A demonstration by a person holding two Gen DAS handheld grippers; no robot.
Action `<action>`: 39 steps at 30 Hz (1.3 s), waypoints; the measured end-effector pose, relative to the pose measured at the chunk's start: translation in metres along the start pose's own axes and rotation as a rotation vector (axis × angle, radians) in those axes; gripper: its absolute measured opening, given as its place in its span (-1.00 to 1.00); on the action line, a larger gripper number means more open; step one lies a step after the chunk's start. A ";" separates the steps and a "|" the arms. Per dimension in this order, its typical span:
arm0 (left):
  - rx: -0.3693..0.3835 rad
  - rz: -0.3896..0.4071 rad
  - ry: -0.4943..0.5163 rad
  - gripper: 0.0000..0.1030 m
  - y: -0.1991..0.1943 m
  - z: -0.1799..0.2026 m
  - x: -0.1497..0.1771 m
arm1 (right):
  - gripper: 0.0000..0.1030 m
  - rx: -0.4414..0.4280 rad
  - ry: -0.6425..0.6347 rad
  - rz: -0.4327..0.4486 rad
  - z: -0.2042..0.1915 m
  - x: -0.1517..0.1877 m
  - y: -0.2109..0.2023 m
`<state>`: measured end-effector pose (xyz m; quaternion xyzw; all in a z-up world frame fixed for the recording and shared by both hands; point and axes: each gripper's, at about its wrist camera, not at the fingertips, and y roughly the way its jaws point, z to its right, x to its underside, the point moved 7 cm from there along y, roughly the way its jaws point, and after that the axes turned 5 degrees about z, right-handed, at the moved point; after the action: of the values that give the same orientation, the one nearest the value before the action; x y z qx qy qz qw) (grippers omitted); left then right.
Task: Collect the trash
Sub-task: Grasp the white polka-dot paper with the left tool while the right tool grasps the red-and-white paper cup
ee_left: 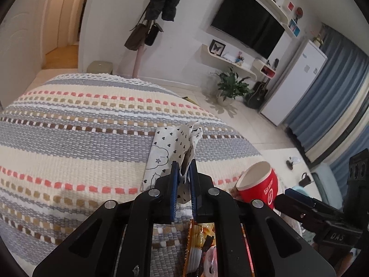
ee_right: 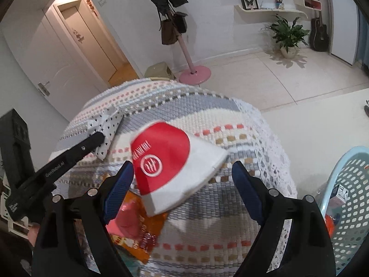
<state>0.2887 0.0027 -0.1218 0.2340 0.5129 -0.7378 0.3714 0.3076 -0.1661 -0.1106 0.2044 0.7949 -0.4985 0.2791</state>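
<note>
Red cup (ee_right: 170, 161) lies between the right gripper's (ee_right: 182, 180) spread jaws (untouched).

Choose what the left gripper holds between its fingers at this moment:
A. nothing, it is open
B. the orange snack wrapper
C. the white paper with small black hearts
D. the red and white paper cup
C. In the left wrist view the left gripper is shut on the heart-printed paper, while the red paper cup lies apart to the right.

Bench (ee_left: 69, 138) under striped woven cloth (ee_right: 230, 115). On it: heart-print tissue pack (ee_left: 161, 152), red-and-white paper cup (ee_right: 173, 161) on its side. Orange snack wrapper (ee_right: 140, 230) at near edge.
</note>
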 end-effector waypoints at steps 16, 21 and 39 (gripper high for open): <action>0.024 0.006 -0.023 -0.84 -0.004 -0.012 -0.008 | 0.53 -0.014 -0.128 -0.019 -0.015 -0.011 0.033; 0.026 0.009 -0.022 -0.84 -0.005 -0.013 -0.010 | 0.20 0.043 -0.228 0.003 -0.037 -0.009 0.024; -0.011 0.073 -0.065 -0.84 -0.027 -0.038 -0.033 | 0.15 0.075 -0.353 0.000 -0.095 0.006 0.001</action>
<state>0.2859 0.0534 -0.0959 0.2265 0.4956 -0.7282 0.4157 0.2808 -0.0793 -0.0825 0.1240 0.7142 -0.5561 0.4066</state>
